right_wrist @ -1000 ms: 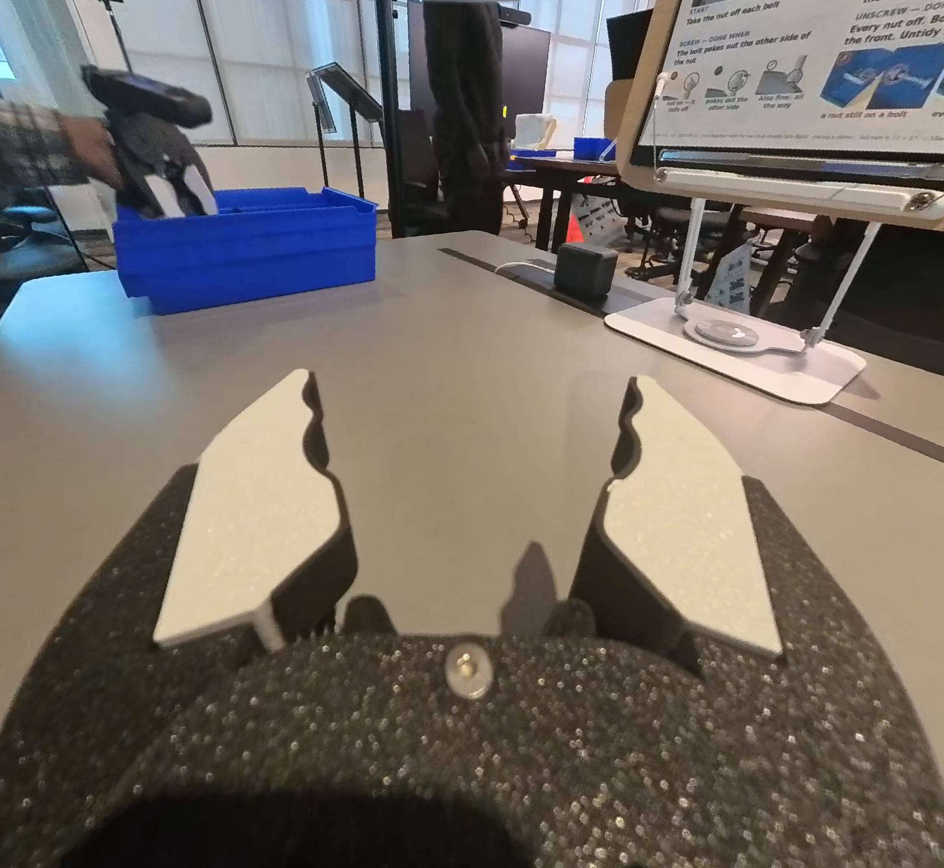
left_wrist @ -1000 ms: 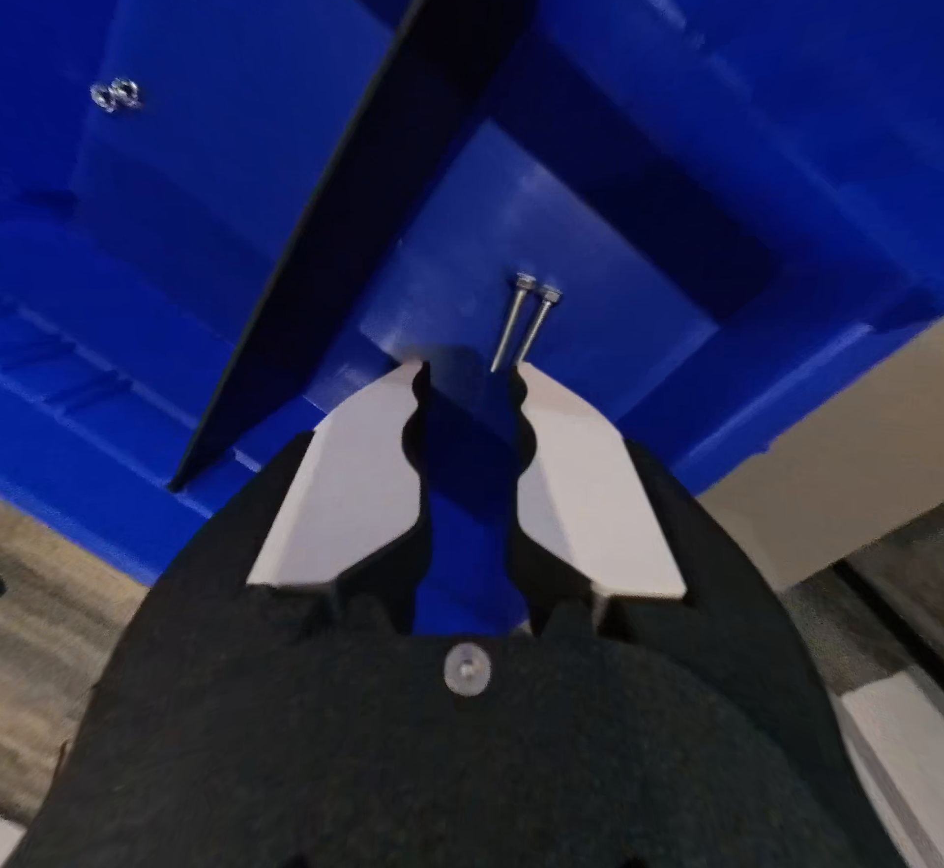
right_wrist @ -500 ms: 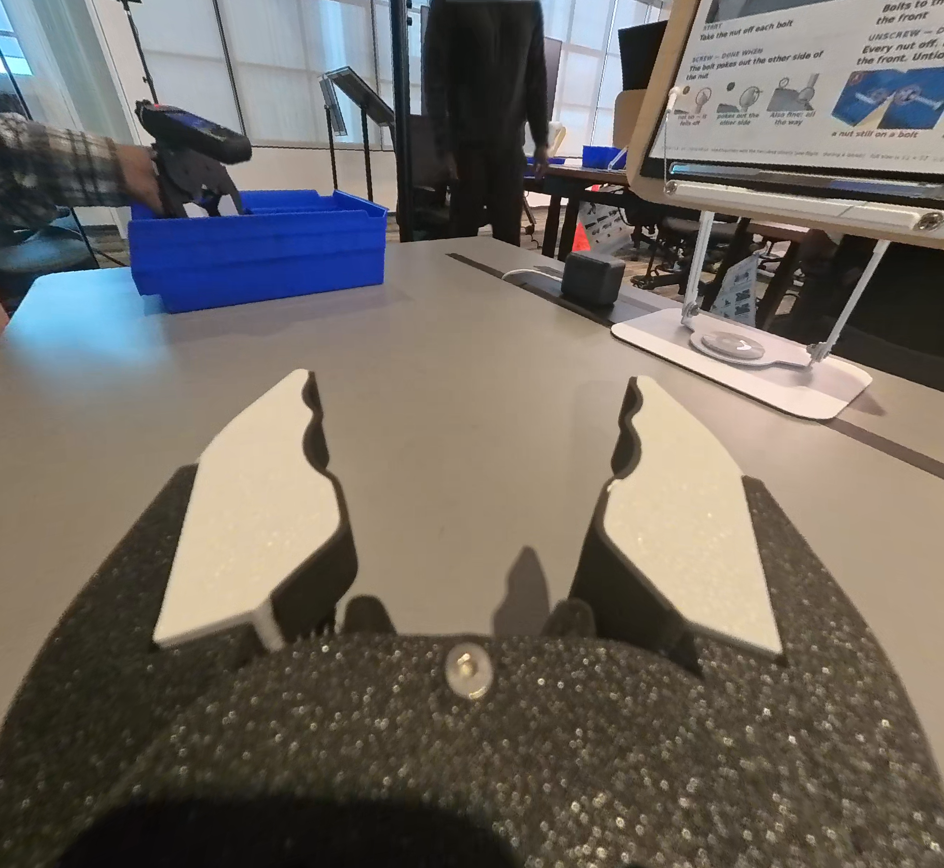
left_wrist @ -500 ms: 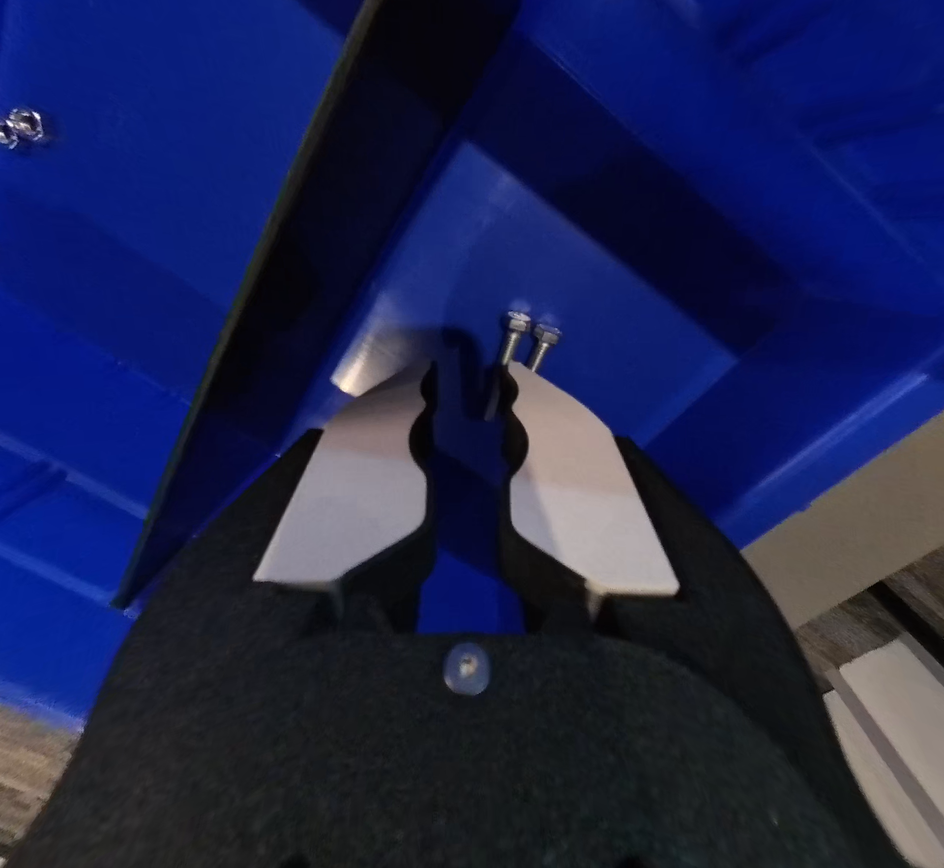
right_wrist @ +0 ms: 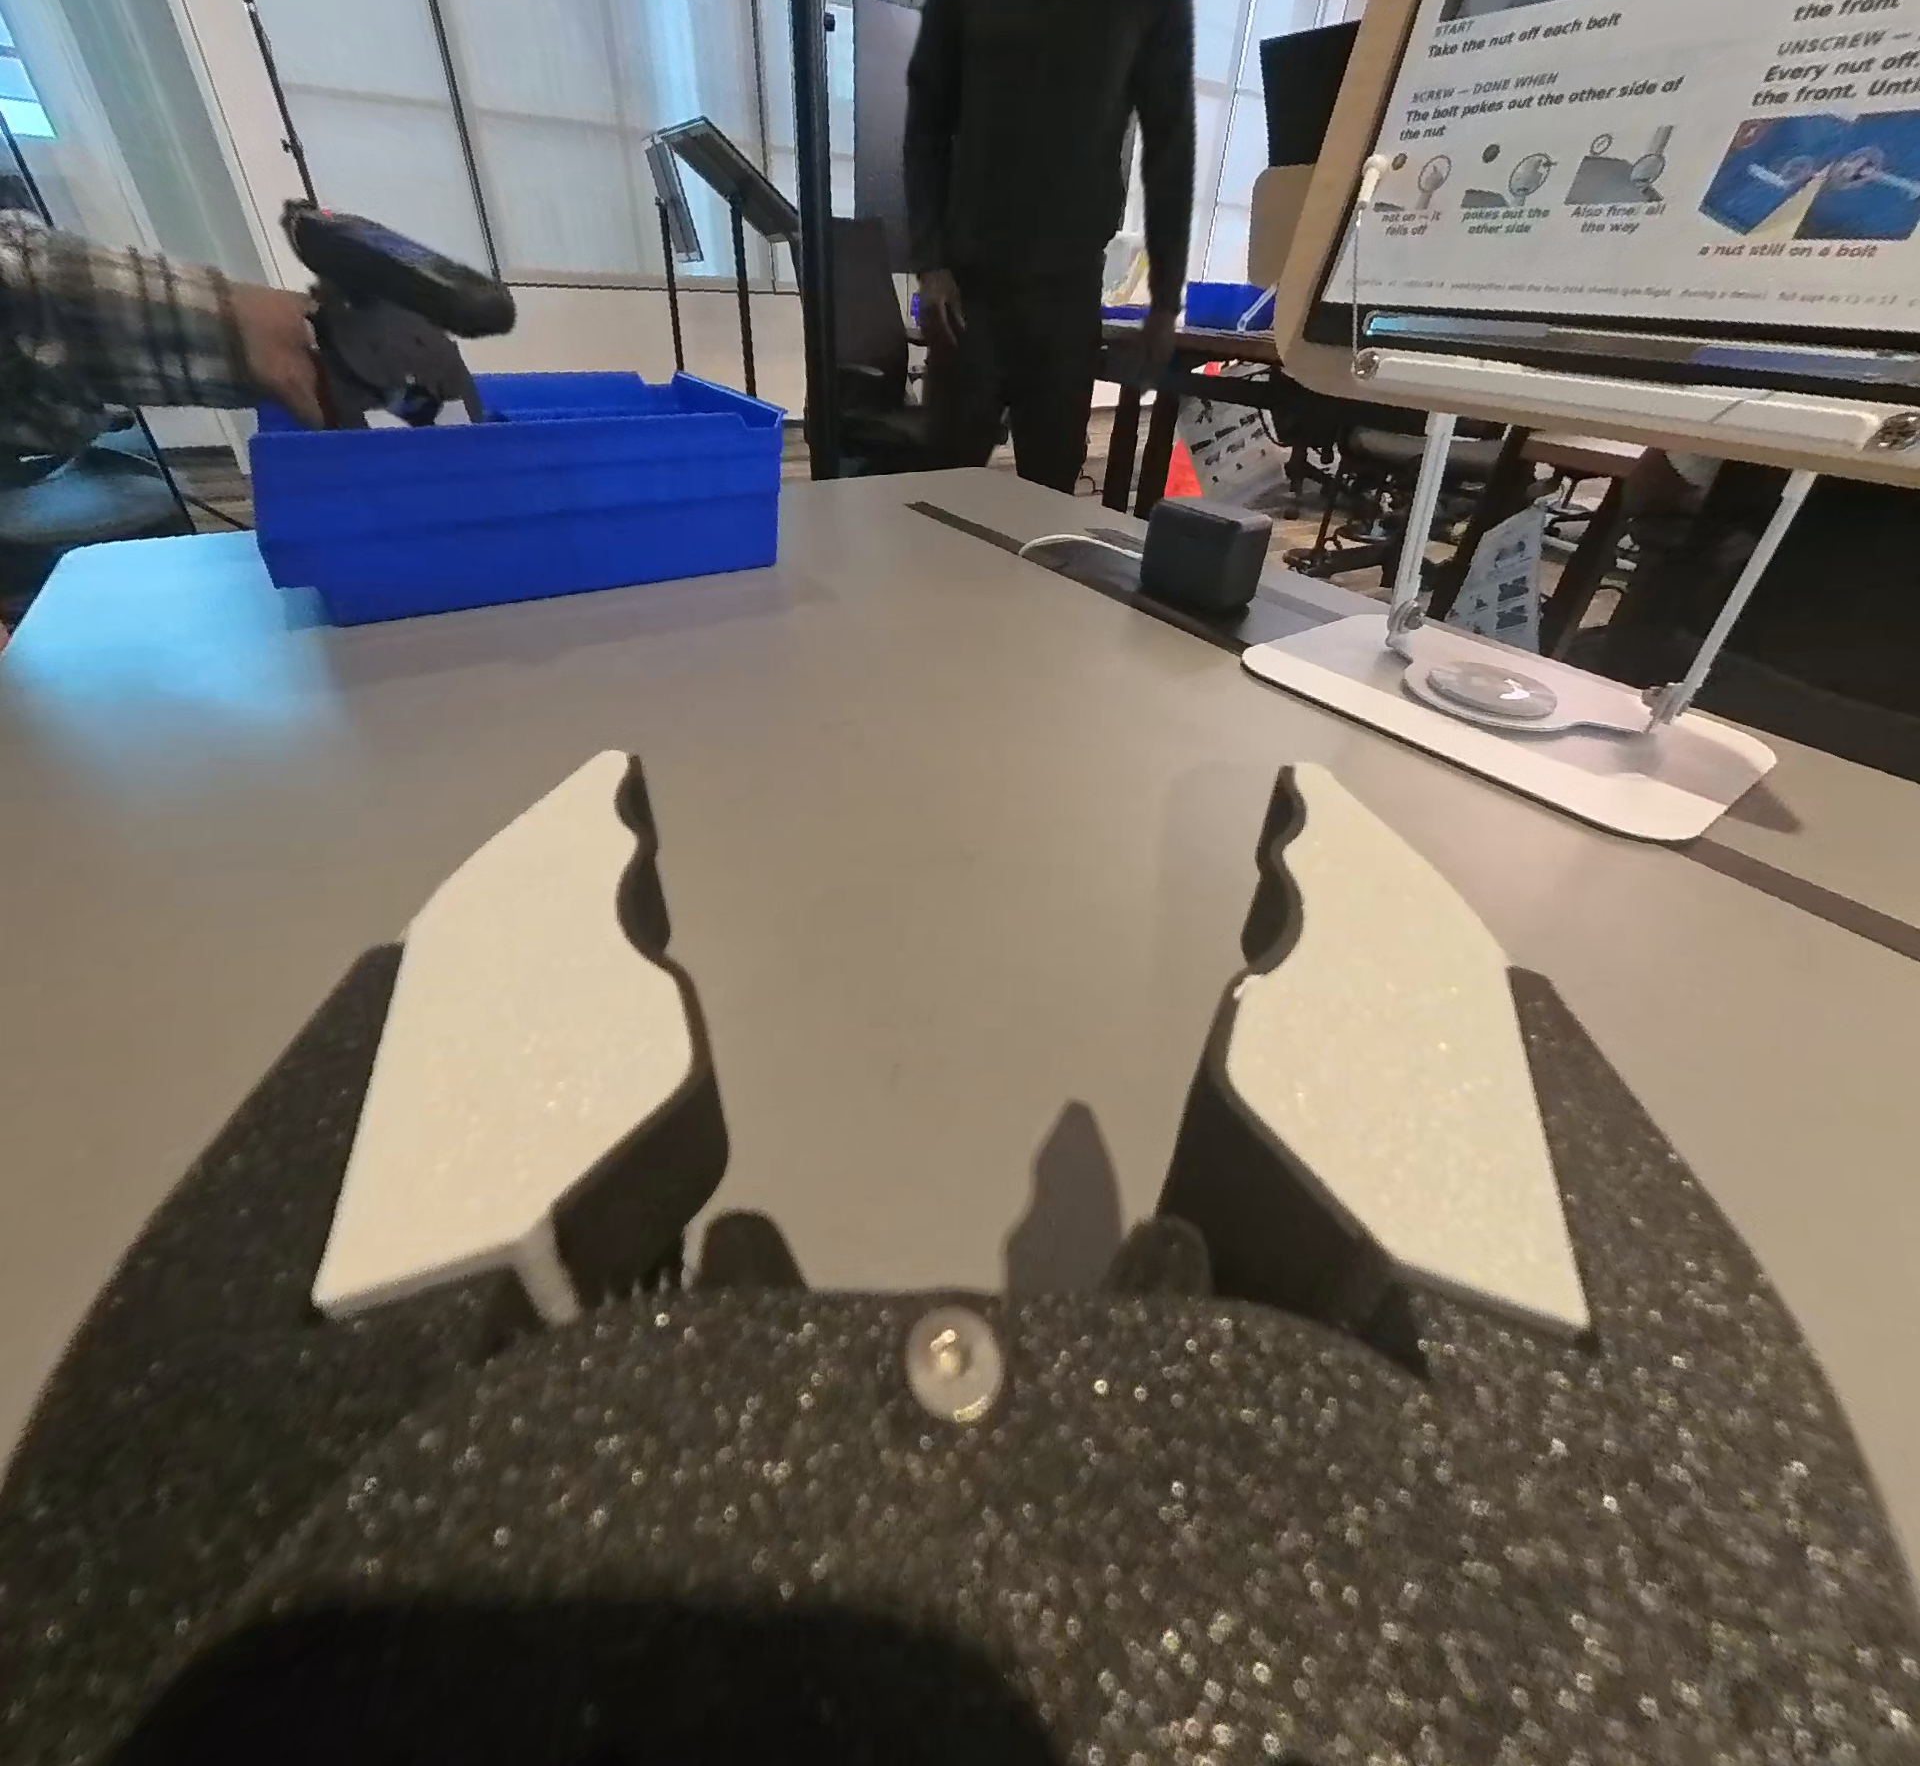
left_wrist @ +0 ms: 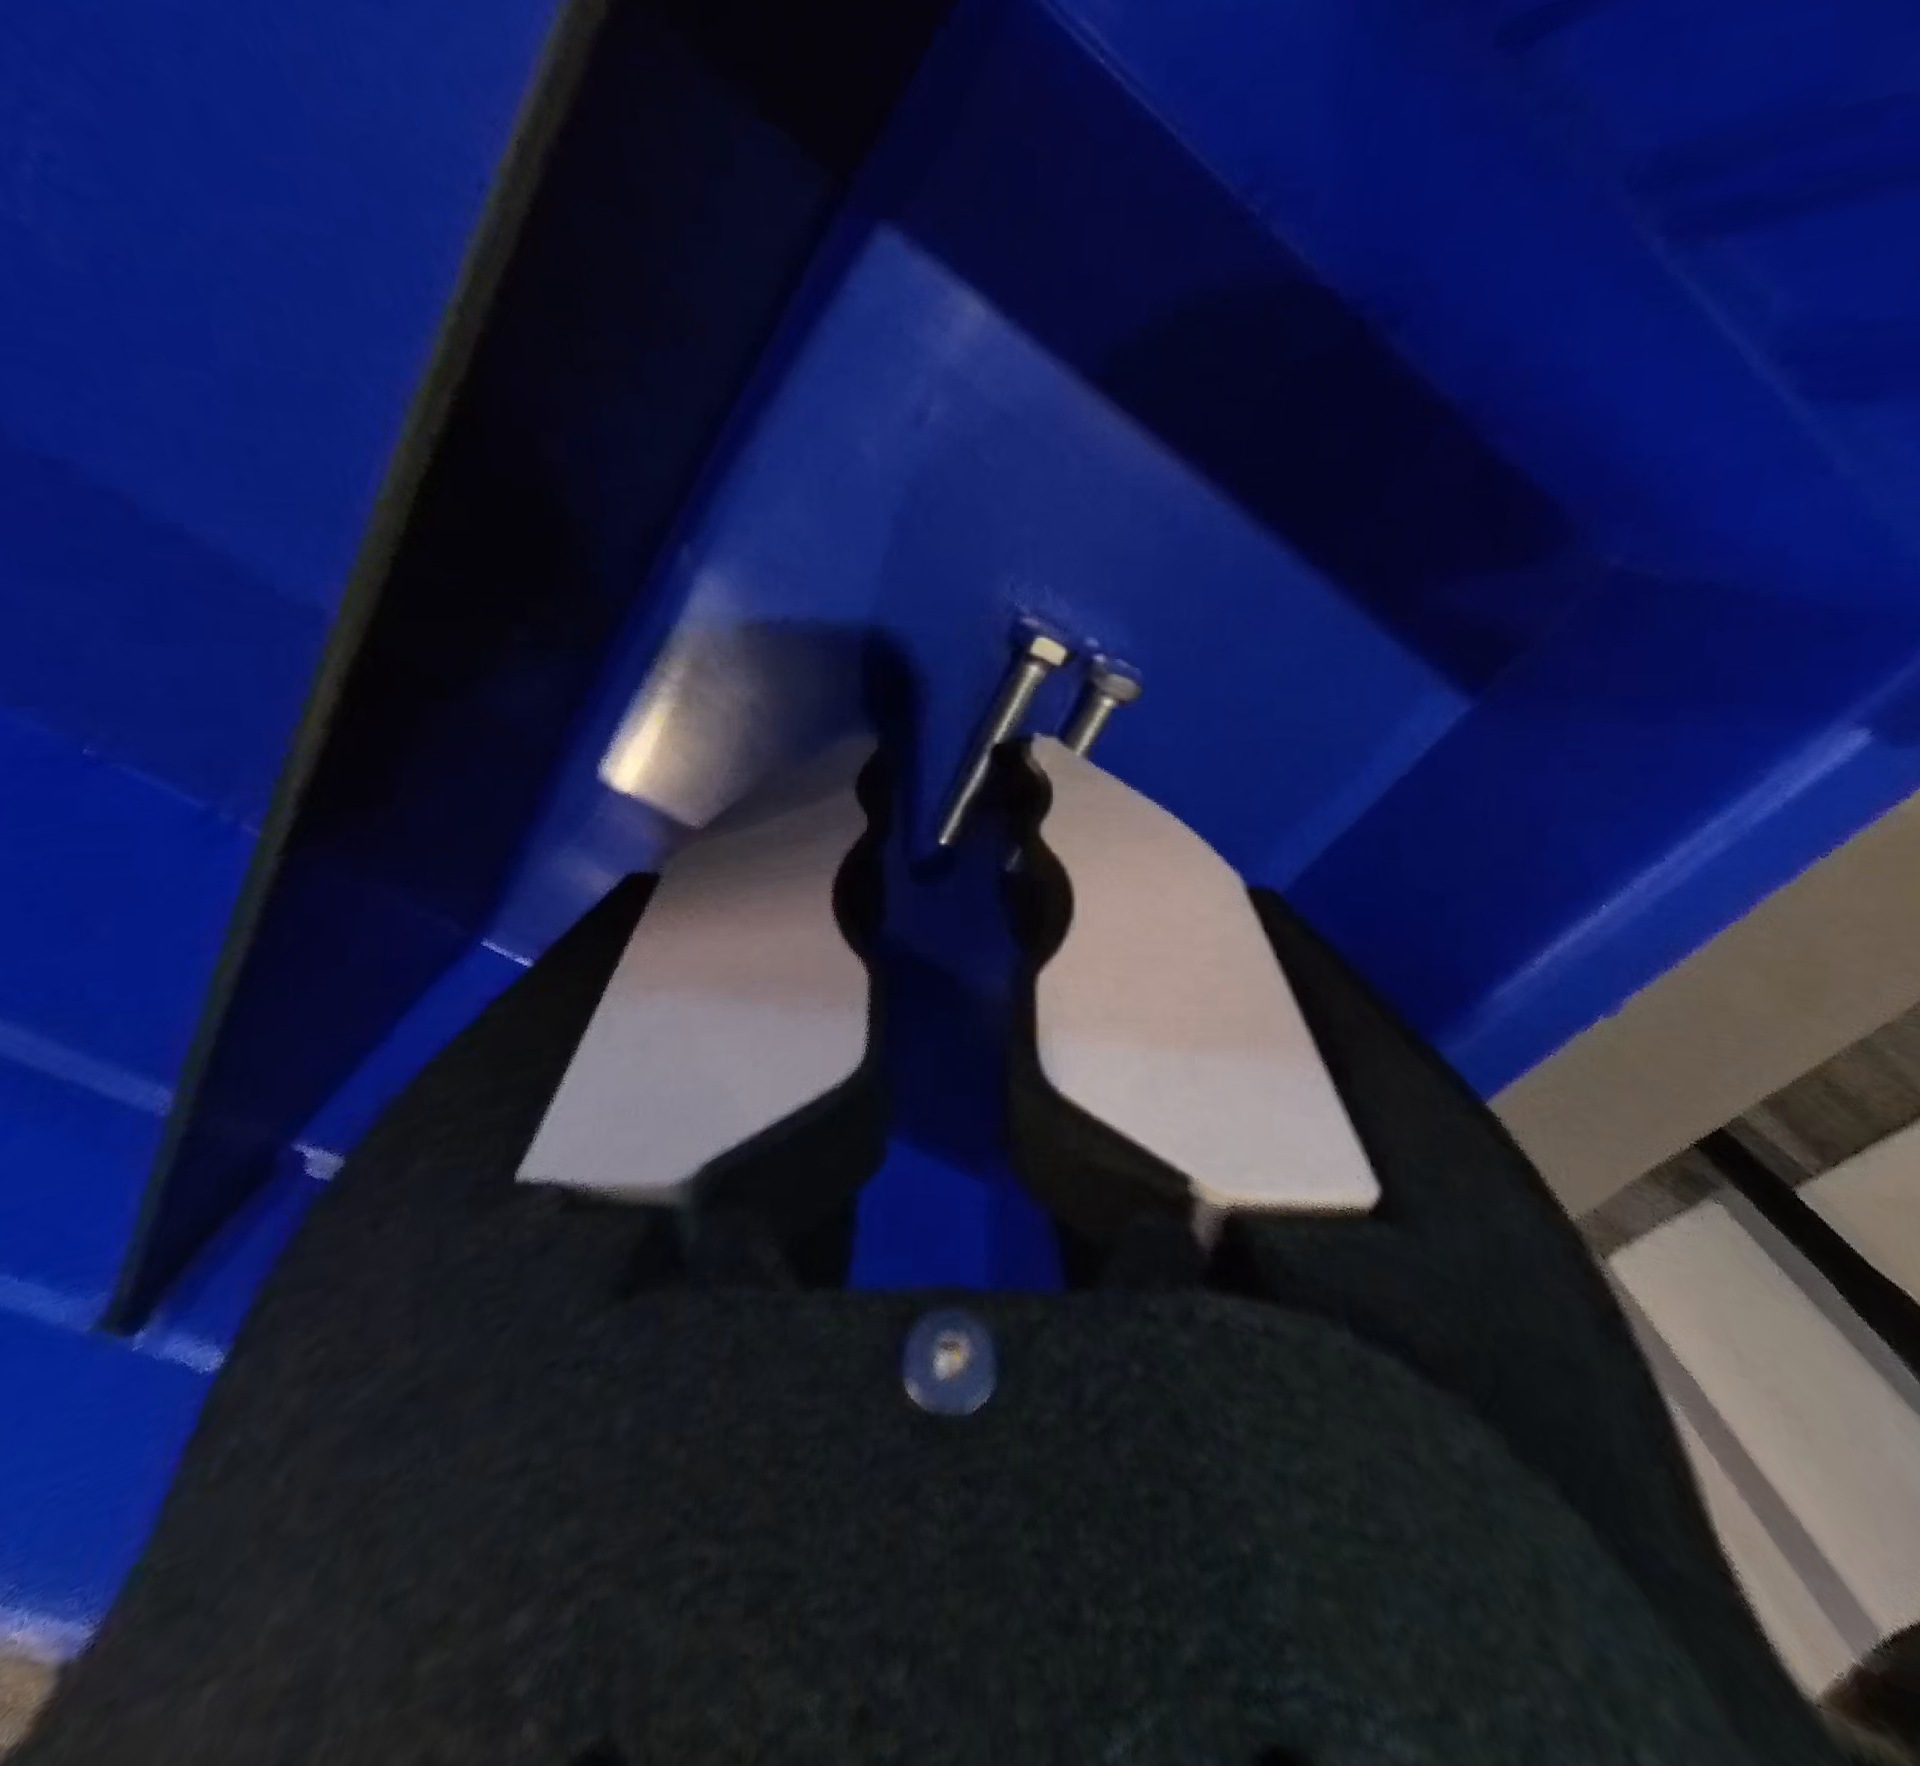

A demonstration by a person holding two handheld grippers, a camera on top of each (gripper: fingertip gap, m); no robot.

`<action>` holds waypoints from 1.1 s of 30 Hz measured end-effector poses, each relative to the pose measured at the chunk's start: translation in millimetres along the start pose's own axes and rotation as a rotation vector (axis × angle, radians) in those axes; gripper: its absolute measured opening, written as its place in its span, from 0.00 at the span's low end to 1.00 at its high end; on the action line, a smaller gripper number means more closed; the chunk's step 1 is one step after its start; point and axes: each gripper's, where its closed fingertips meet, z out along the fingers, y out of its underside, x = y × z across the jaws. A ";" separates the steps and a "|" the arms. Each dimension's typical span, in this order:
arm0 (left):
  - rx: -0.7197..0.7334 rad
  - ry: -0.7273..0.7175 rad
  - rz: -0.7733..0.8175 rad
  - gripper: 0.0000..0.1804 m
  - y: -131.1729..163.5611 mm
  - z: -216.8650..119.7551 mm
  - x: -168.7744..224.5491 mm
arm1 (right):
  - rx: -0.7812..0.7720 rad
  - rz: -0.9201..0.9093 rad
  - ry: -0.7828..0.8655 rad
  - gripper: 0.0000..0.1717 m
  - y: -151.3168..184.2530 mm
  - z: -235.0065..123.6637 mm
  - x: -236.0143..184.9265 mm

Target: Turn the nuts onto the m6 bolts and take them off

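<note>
Left gripper is down inside the blue bin, jaws narrow with a clear gap between them, nothing clamped. Two bolts lie side by side on the bin floor, heads pointing away from the cam. The nearer one's shaft runs into the gap, right along the inner edge of the right finger; the other is partly hidden behind that finger. Looks like it's lining up to pinch just one bolt, prob why the jaws are pre-narrowed: a wide mouth would scoop both. Can't tell if the pad actually touches the shaft yet.

A black divider splits the bin; no nuts visible in this shot, so I'd guess they're on the other side.

Right gripper sits low over the grey table, jaws wide and bare, well away from the bin, basically parked until there's a bolt to work on. Instruction board on a stand off to the right.
</note>
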 end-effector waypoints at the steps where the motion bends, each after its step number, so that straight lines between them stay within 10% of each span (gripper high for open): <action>1: -0.014 0.010 0.001 0.13 1.4 1.5 1.4 | 0.003 0.001 0.003 0.64 -0.6 -0.6 0.7; 14: -0.018 -0.020 -0.027 0.03 5.2 0.5 0.3 | 0.001 -0.002 0.006 0.64 -0.4 -0.3 0.7; 20: 0.113 -0.137 -0.123 0.03 -12.8 -77.8 -8.4 | 0.017 0.011 0.024 0.64 -4.8 -3.9 6.2; 26: 0.259 -0.179 0.050 0.03 -140.5 -149.1 51.1 | 0.035 0.012 0.039 0.64 -11.0 -9.3 11.7; 33: 0.340 -0.052 0.367 0.03 -314.2 -89.5 161.1 | 0.049 0.013 0.088 0.64 -12.6 -20.6 28.0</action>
